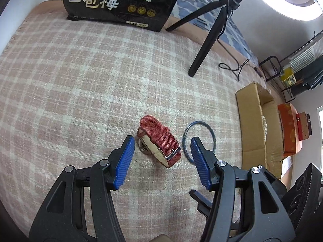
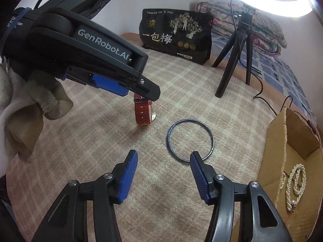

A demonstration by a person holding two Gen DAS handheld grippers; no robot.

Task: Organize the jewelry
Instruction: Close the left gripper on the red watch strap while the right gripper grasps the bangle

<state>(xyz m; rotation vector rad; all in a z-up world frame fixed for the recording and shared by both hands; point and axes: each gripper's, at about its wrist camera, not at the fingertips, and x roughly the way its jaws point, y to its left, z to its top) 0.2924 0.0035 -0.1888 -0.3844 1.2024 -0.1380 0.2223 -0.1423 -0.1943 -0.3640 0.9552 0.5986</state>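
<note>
A red woven-strap watch [image 1: 159, 143] lies on the pink plaid blanket, just ahead of and between the tips of my open left gripper [image 1: 162, 144]. A thin blue bangle [image 1: 198, 139] lies flat to its right, partly behind my right finger. In the right wrist view the watch [image 2: 143, 112] stands under the left gripper's tip [image 2: 147, 92], and the bangle [image 2: 190, 140] lies just ahead of my open, empty right gripper [image 2: 163, 157]. A cardboard box [image 2: 282, 161] at the right holds a pearl necklace [image 2: 295, 185].
A black snack bag [image 2: 175, 35] stands at the blanket's far edge. A black tripod [image 2: 236, 60] with a ring light and trailing cable [image 2: 268, 102] stands at the back right. An orange box [image 1: 288, 129] sits beyond the cardboard box [image 1: 254, 125].
</note>
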